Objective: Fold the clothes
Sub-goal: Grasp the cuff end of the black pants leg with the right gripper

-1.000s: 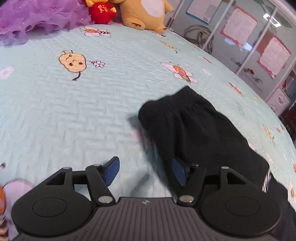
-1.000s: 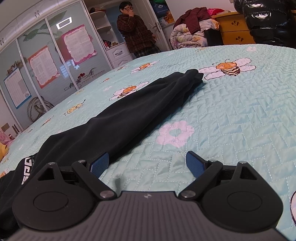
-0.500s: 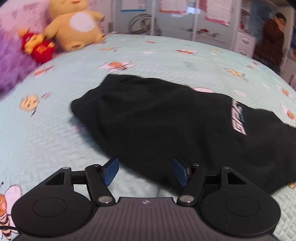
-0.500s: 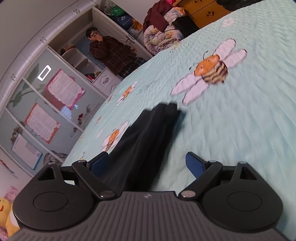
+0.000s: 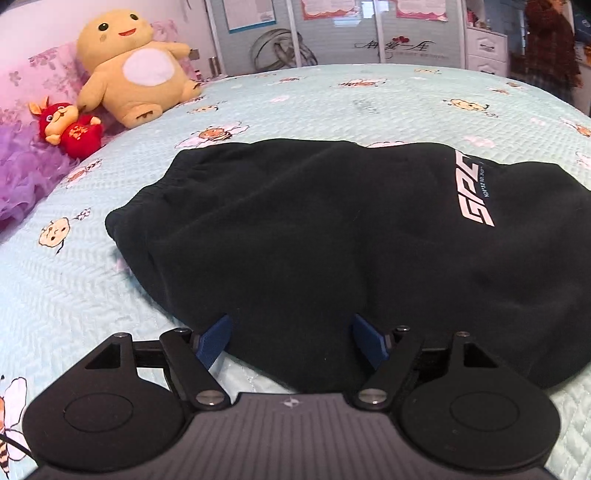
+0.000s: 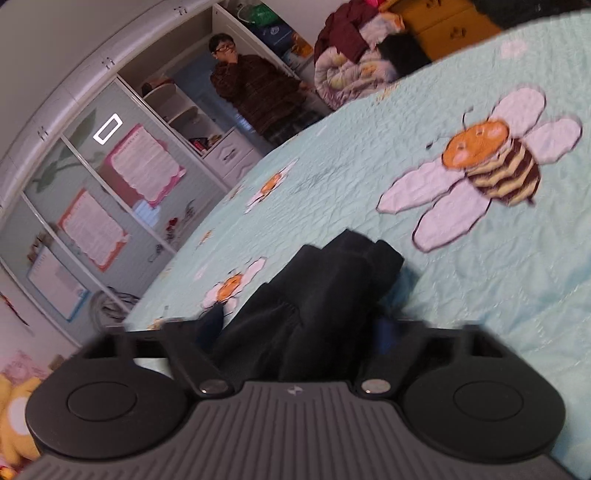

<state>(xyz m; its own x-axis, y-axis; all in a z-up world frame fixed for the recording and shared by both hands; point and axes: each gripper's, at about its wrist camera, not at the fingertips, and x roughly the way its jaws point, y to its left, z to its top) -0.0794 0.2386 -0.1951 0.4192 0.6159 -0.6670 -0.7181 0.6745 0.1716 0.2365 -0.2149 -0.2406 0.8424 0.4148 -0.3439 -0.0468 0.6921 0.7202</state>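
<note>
Black trousers (image 5: pixel 314 229) with a white logo (image 5: pixel 472 192) lie flat on the pale blue bee-print quilt (image 5: pixel 74 288). My left gripper (image 5: pixel 291 341) sits at their near edge. Its jaws are opening, the cloth's edge lies between the blue pads (image 5: pixel 212 339), and neither pad presses on it. In the right wrist view the stacked leg ends of the trousers (image 6: pixel 332 280) run in between the fingers of my right gripper (image 6: pixel 299 328). Its jaws are closing on them, blurred by motion, and the bunched cloth fills the gap from pad to pad.
A yellow plush toy (image 5: pixel 133 70), a small red toy (image 5: pixel 68 127) and purple frilly fabric (image 5: pixel 22 173) sit at the head of the bed. A person (image 6: pixel 258 96) stands by the open wardrobe. Piled clothes (image 6: pixel 351 66) and a yellow dresser (image 6: pixel 443 26) lie beyond the bed.
The left view swung from the waistband corner to face the broad upper part of the trousers. The right gripper slid along the legs to their ends and its fingers drew in on the cloth.
</note>
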